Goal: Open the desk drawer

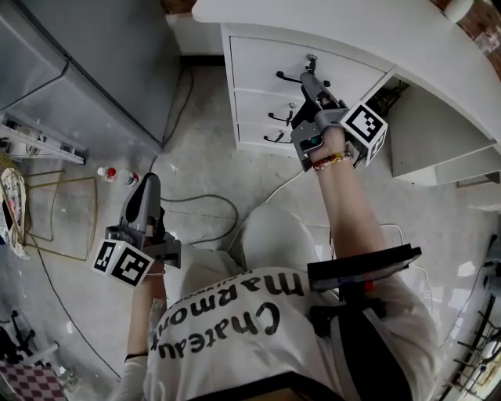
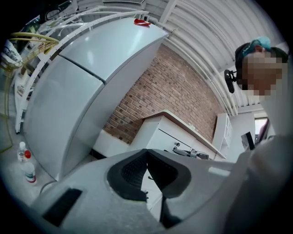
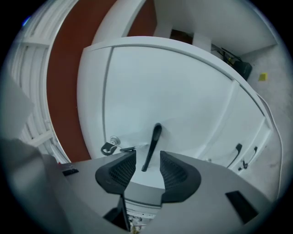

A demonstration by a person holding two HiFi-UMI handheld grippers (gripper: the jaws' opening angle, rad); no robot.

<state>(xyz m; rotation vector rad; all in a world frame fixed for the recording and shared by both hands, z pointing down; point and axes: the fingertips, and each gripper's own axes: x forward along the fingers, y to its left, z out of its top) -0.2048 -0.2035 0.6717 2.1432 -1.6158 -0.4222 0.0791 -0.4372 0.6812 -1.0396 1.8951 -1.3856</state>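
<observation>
The white desk (image 1: 352,23) has three drawers stacked at its left end. The top drawer (image 1: 258,63) is closed flush, with a black bar handle (image 1: 288,77) and a key in its lock (image 1: 311,57). My right gripper (image 1: 311,81) is held level at that handle. In the right gripper view the handle (image 3: 152,146) stands between the open pads (image 3: 120,170) of my right gripper (image 3: 147,167) without touching them; the key (image 3: 111,146) is just left. My left gripper (image 1: 149,180) hangs low beside the person's body, far from the desk, shut on nothing (image 2: 147,157).
A tall grey cabinet (image 1: 102,63) stands left of the desk. Small bottles (image 1: 117,175), a wire frame (image 1: 63,211) and looping cables (image 1: 211,211) lie on the floor. Two lower drawers (image 1: 254,110) sit under the top one. A brick wall (image 2: 160,91) is behind.
</observation>
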